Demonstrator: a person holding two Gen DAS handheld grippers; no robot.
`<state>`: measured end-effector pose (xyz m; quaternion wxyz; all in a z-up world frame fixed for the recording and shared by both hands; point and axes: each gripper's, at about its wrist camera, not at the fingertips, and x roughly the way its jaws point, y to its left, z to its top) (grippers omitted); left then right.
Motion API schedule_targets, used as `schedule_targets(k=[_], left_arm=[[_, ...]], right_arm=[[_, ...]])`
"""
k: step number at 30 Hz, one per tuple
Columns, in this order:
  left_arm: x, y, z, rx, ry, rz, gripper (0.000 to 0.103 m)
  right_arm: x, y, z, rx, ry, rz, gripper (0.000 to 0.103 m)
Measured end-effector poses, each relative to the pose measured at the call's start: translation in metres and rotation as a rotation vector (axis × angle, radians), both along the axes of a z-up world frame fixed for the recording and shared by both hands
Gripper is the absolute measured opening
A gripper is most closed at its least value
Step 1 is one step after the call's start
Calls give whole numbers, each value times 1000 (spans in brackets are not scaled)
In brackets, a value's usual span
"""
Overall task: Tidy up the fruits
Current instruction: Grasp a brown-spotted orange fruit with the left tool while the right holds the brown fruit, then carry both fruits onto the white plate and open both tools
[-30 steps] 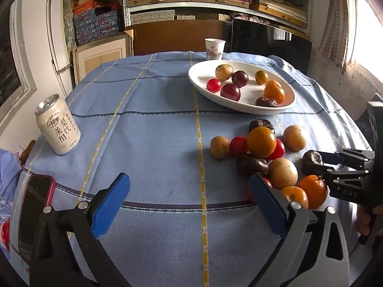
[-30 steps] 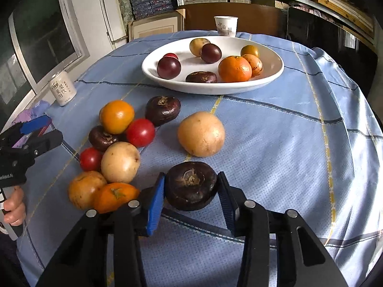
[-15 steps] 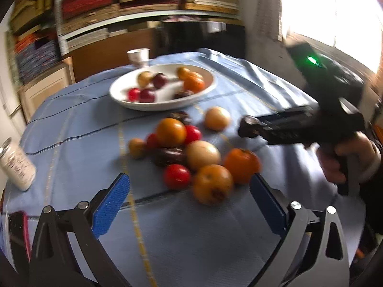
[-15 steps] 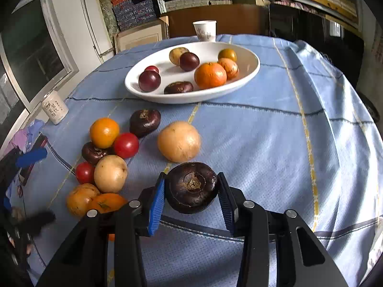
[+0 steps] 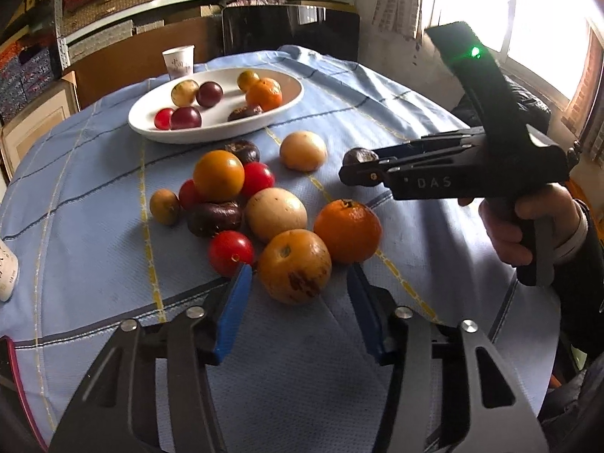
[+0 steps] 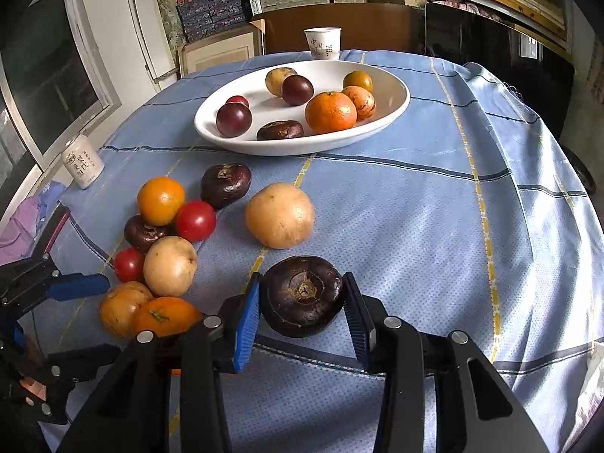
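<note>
My left gripper (image 5: 298, 300) hovers low over the blue cloth. Its jaws are closing, and a spotted orange-brown fruit (image 5: 294, 266) sits between the blue pads (image 5: 234, 309), with small gaps on both sides. An orange (image 5: 347, 230), a pale round fruit (image 5: 275, 213) and a red tomato (image 5: 230, 253) crowd close around it. My right gripper (image 6: 302, 296) is shut on a dark purple fruit (image 6: 302, 294), which is also seen in the left wrist view (image 5: 358, 156). The white oval plate (image 6: 302, 149) holds several fruits at the back.
A paper cup (image 6: 322, 43) stands behind the plate (image 5: 211, 137). A white can (image 6: 83, 166) sits at the left table edge, near a red-edged phone (image 5: 11, 358). A person's hand (image 5: 528, 222) grips the right gripper's handle. Shelves and boxes stand beyond the table.
My left gripper swung right and came in over the fruit pile, and its jaws narrowed from wide open around the spotted fruit. The right gripper kept its grip on the dark fruit.
</note>
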<state>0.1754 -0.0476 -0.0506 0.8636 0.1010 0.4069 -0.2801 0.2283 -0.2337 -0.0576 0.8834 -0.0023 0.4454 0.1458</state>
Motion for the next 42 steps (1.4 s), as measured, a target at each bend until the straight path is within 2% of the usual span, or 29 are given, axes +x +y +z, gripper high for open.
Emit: schedule_targets(k=[7,12,14,19,21,27,30,35,40,42], left_arm=[[13,0,-7,-6,53,22,49],[16,-5,-6,0,48,22,49],[16,-6,-7,11,47,24,43],[15,-6,-6,16,37,27,42],[14,-5,-5,7,34,32,42],[9,10,6,-87,17,72,42],[6,14,14,-117,-22,102,42],[20,12,35,-131,-61,137,42],[62,11,74,-158,-118,175,42],[85,11,87,-188,-113,197,42]], right_arm=[[-1,1,1,-2,-6,6,43],[-3,1,1,-2,-11,6,43],[-3,1,1,-2,-12,8,43],[-4,-1,3,11,-18,6,43],[-4,-4,5,24,-21,2,43],[-5,-10,7,49,-33,-12,43],[-9,-10,13,72,-71,-6,43],[-13,-7,33,73,-200,10,43],[10,-8,55,110,-243,-18,43],[30,-4,65,117,-257,-33,43]])
